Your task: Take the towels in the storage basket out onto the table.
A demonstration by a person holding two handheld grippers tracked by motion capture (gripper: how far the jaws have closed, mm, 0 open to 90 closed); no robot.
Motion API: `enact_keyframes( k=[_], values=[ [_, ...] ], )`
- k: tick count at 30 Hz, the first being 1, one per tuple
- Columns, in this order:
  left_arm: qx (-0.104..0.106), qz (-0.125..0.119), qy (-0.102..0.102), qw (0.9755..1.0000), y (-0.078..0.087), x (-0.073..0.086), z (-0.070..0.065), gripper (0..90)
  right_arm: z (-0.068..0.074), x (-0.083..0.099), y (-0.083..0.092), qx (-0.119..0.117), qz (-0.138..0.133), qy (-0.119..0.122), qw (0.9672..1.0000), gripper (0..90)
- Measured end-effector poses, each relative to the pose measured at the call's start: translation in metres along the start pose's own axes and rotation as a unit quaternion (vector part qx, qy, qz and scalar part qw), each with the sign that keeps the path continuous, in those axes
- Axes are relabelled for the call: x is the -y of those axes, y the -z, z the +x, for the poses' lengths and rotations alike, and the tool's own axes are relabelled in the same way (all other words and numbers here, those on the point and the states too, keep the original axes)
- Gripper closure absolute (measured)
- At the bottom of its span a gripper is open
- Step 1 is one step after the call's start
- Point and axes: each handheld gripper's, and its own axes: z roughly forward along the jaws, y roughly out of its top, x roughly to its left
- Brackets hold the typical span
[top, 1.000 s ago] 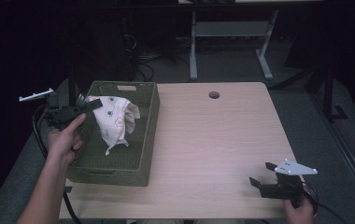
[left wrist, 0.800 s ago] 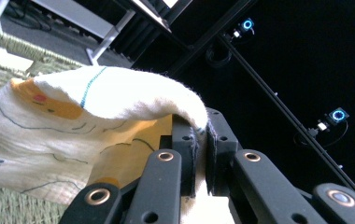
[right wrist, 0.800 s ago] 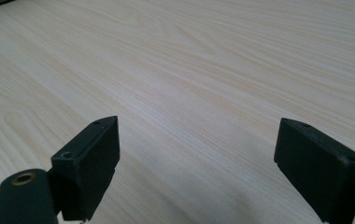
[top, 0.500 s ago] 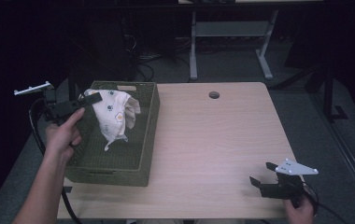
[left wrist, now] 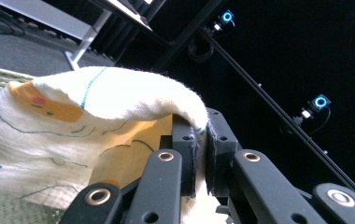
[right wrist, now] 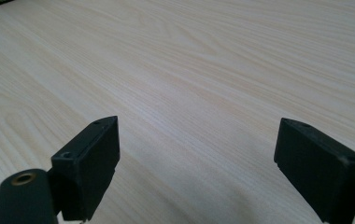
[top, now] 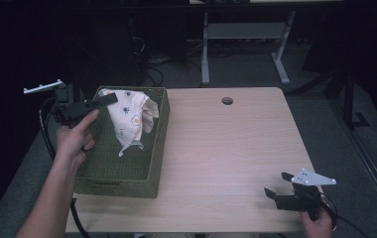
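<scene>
A cream cloth [top: 129, 119] printed with small flowers hangs over the green woven basket [top: 122, 176] at the table's left. My left gripper [top: 111, 99] is shut on the cloth's upper edge and holds it up, so its lower corner dangles into the basket. In the left gripper view the cloth [left wrist: 87, 121] is pinched between the black pads [left wrist: 185, 154] of my left gripper [left wrist: 200, 161]. My right gripper [top: 276, 186] rests low at the table's front right corner. In the right gripper view my right gripper [right wrist: 203, 158] stands open over bare wood with nothing between its jaws.
The light wooden table [top: 226, 148] has a round cable hole [top: 227, 100] near its far edge. A white-legged desk frame [top: 243, 44] stands on the dark floor behind. Cables trail from both grippers.
My left gripper has risen and drifted toward the basket's far left corner, lifting the cloth higher. The right gripper has stayed put.
</scene>
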Motion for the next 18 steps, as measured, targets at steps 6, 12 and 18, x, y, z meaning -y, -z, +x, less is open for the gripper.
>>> enact_keyframes(
  k=[6, 12, 18],
  values=[
    [0.011, 0.011, -0.003, 0.9999, -0.012, 0.002, -0.007, 84.8, 0.000, 0.000, 0.000, 0.000, -0.002, 0.001, 1.0000, 14.0],
    [0.020, 0.018, -0.009, 0.9996, -0.022, 0.001, -0.016, 84.8, -0.001, -0.001, 0.001, -0.001, -0.005, 0.001, 1.0000, 14.0],
    [0.034, 0.023, -0.016, 0.9990, -0.035, -0.001, -0.027, 84.8, -0.001, -0.001, 0.000, 0.000, -0.005, 0.000, 1.0000, 14.0]
  ],
)
